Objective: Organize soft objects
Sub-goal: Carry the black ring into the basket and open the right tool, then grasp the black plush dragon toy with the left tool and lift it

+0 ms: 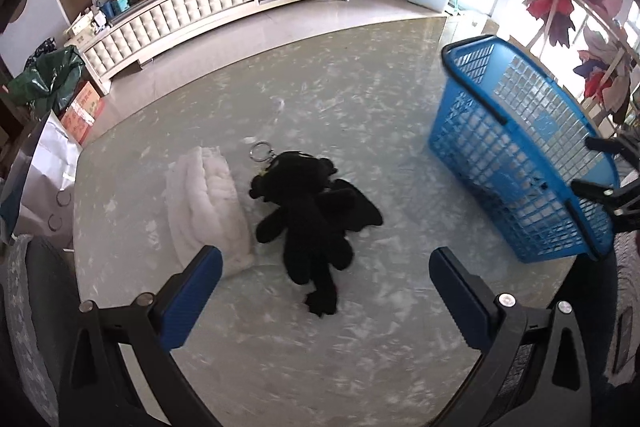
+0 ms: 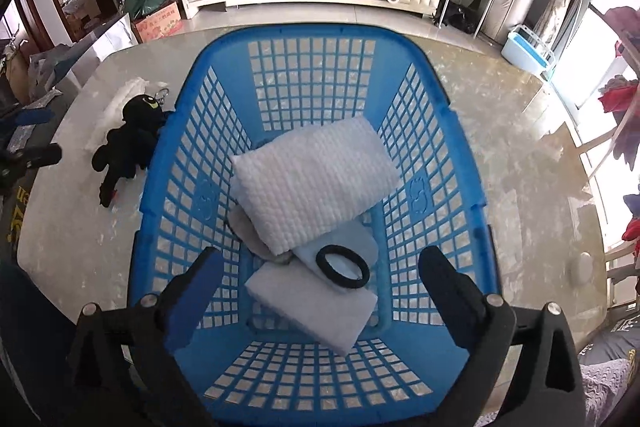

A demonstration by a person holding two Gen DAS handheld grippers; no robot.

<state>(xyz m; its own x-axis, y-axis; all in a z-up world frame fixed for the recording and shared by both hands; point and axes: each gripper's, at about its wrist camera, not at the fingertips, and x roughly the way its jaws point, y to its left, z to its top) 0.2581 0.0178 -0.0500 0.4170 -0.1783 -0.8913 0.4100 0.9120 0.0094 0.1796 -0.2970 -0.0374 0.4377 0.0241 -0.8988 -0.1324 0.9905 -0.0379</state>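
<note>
A black plush toy point(image 1: 310, 211) with a key ring lies on the marble table, touching a folded white cloth point(image 1: 206, 201) on its left. My left gripper point(image 1: 326, 281) is open and empty, hovering just in front of the toy. A blue plastic basket point(image 1: 516, 115) stands to the right. In the right wrist view the basket point(image 2: 224, 67) holds a white quilted cloth point(image 2: 316, 179), a flat white pad point(image 2: 316, 307) and a black ring point(image 2: 342, 267). My right gripper point(image 2: 320, 287) is open and empty above the basket's near end. The toy point(image 2: 128, 143) lies left of the basket.
The marble table point(image 1: 320, 347) ends near a white bag point(image 1: 48, 163) at its left. A long cream cabinet point(image 1: 180, 15) stands behind, with boxes beside it. A clothes rack point(image 1: 580, 7) stands at the right by the window.
</note>
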